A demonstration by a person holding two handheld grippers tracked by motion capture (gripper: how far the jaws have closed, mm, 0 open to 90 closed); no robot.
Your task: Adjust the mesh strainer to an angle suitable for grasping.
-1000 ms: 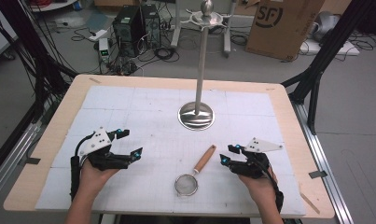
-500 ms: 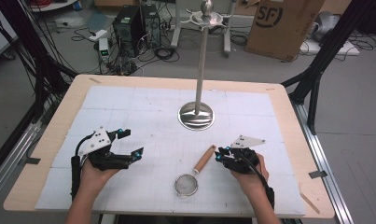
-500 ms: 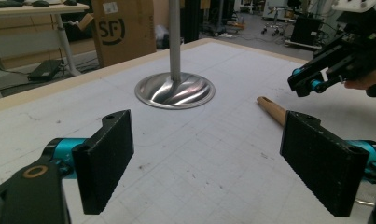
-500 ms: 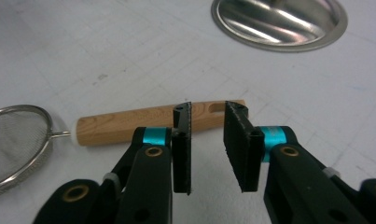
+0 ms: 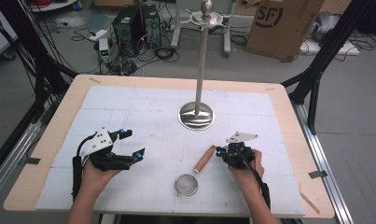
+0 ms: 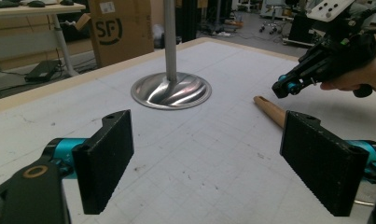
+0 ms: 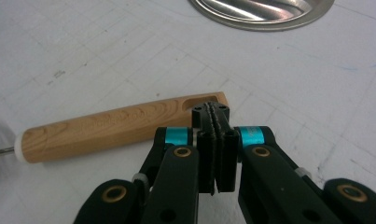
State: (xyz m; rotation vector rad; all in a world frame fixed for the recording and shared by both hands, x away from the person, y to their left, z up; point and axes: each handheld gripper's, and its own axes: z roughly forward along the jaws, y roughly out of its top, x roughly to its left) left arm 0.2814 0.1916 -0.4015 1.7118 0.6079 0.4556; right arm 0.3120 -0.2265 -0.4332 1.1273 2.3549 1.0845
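wooden strainer handle (image 7: 115, 125) lies just past the closed, empty right gripper (image 7: 212, 112); left gripper (image 6: 223, 163) wide open

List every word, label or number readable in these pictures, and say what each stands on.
"SF": printed on the cardboard box on the floor beyond the table, also seen in the left gripper view.
White label on that box: too small to read.
Wooden strainer handle: faint marks, too blurred to read.

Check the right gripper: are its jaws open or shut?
Shut. In the right gripper view the right gripper has both pads pressed together, nothing between them, just above the strainer's wooden handle.
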